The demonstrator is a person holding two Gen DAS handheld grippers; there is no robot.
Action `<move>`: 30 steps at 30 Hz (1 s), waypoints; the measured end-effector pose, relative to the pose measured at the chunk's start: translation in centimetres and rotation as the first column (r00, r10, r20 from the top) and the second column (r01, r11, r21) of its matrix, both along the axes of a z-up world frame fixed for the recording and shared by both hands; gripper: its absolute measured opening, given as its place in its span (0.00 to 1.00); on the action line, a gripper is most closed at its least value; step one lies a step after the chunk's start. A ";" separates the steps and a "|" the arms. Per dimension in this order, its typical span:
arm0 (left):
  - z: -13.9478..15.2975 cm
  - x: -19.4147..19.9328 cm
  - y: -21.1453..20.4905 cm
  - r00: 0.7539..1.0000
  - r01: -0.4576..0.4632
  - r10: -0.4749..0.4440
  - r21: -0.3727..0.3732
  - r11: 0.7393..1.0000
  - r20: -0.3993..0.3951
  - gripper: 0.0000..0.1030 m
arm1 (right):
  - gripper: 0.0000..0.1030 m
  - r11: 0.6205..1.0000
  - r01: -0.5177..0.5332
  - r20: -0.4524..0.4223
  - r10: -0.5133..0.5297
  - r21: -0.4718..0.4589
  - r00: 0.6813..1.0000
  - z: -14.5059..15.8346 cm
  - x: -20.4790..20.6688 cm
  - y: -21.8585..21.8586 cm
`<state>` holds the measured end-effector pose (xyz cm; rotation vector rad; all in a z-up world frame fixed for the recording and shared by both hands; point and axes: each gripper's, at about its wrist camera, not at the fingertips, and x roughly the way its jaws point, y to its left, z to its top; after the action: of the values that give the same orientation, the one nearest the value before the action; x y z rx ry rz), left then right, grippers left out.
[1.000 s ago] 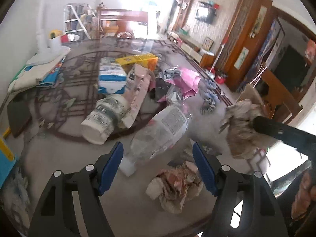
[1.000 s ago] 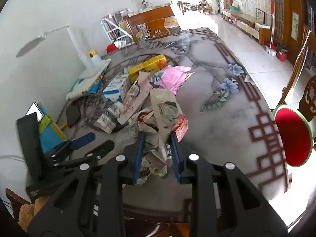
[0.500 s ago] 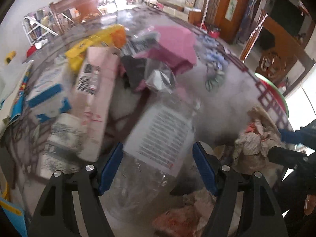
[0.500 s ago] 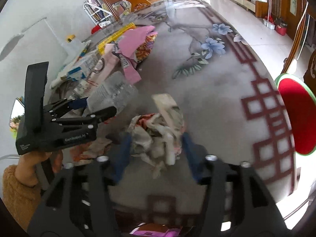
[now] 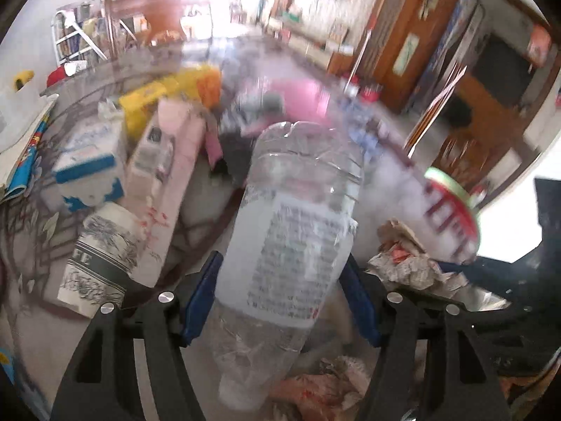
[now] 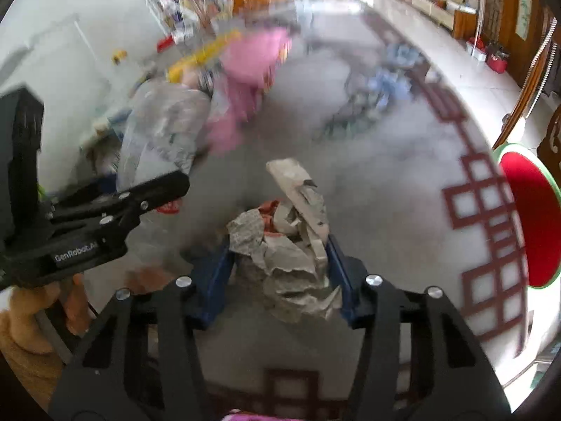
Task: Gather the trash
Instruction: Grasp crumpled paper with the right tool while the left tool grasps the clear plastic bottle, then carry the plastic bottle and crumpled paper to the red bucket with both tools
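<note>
Since a second ago, dropped with right gripper [image 6: 278,263] onto desk [image 6: 385,182], jaws closing around crumpled paper wad [image 6: 287,245]. Left gripper [image 5: 280,301] angled downward, jaws closing, straddling clear plastic bottle [image 5: 294,245] left of wad. Beyond wad, bare desk to patterned edge.

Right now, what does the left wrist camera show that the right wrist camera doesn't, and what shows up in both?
Only the left wrist view shows the paper cup lying on its side, the blue and white carton, and the left gripper closing around the clear plastic bottle.

Only the right wrist view shows the right gripper closing around the crumpled paper wad, and a sleeve.

Both show the bottle, the wad, the pink packaging and the patterned table.
</note>
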<state>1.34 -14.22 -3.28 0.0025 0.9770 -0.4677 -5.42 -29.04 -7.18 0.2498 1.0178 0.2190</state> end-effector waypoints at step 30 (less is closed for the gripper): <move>6.8 -2.0 -7.6 0.985 0.062 -0.024 -0.222 0.973 0.169 0.50 | 0.49 0.954 0.233 0.220 -0.273 0.190 0.937 6.3 -2.2 -13.4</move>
<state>-0.66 -21.79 3.48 -0.1411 0.7579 -0.6076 -7.63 -42.40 -0.90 0.4868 0.7150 0.0929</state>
